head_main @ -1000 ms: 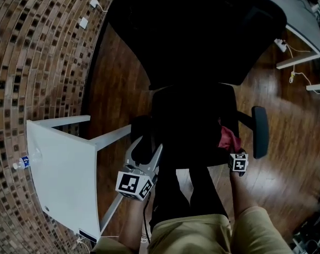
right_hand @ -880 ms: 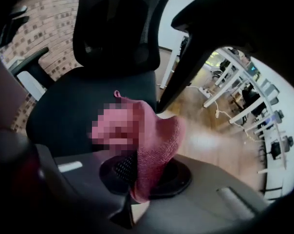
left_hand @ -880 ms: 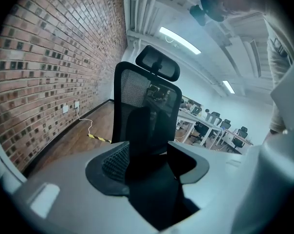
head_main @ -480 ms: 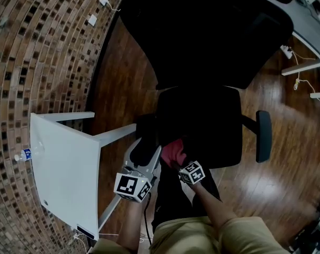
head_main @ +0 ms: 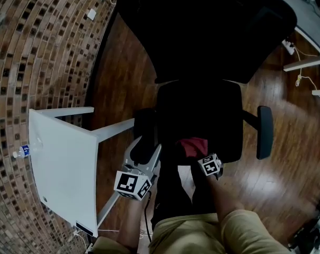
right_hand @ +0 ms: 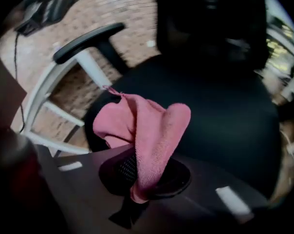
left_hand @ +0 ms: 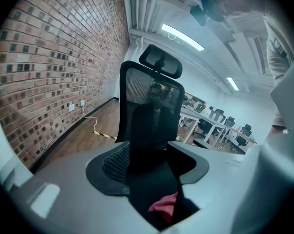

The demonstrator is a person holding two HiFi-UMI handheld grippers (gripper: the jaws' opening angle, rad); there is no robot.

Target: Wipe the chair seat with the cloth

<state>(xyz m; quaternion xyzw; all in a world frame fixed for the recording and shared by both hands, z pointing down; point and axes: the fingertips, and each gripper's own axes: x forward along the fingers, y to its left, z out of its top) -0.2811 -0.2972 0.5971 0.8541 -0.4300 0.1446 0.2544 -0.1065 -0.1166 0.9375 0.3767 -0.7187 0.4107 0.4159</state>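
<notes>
The black office chair's seat (head_main: pixel 202 112) lies ahead of me, under its tall backrest (head_main: pixel 207 30). My right gripper (head_main: pixel 202 156) is shut on a pink cloth (head_main: pixel 194 146), which rests on the seat's front edge, left of the middle. In the right gripper view the pink cloth (right_hand: pixel 147 123) hangs bunched from the right gripper (right_hand: pixel 146 182) over the seat (right_hand: pixel 220 106). My left gripper (head_main: pixel 145 147) has a jaw on each side of the chair's left armrest (head_main: pixel 144 128). In the left gripper view that armrest (left_hand: pixel 152 145) fills the gap of the left gripper (left_hand: pixel 154 172).
A white table (head_main: pixel 64 168) stands close on the left, with a small bottle (head_main: pixel 21 151) beyond its far edge. The chair's right armrest (head_main: pixel 264 132) sticks out over the wooden floor (head_main: pixel 123 78). White desks (head_main: pixel 308 25) are at the top right. My legs are below the seat.
The right gripper carried the cloth from the seat's right front edge to its left front, then back right toward the middle. The left gripper stayed on the armrest.
</notes>
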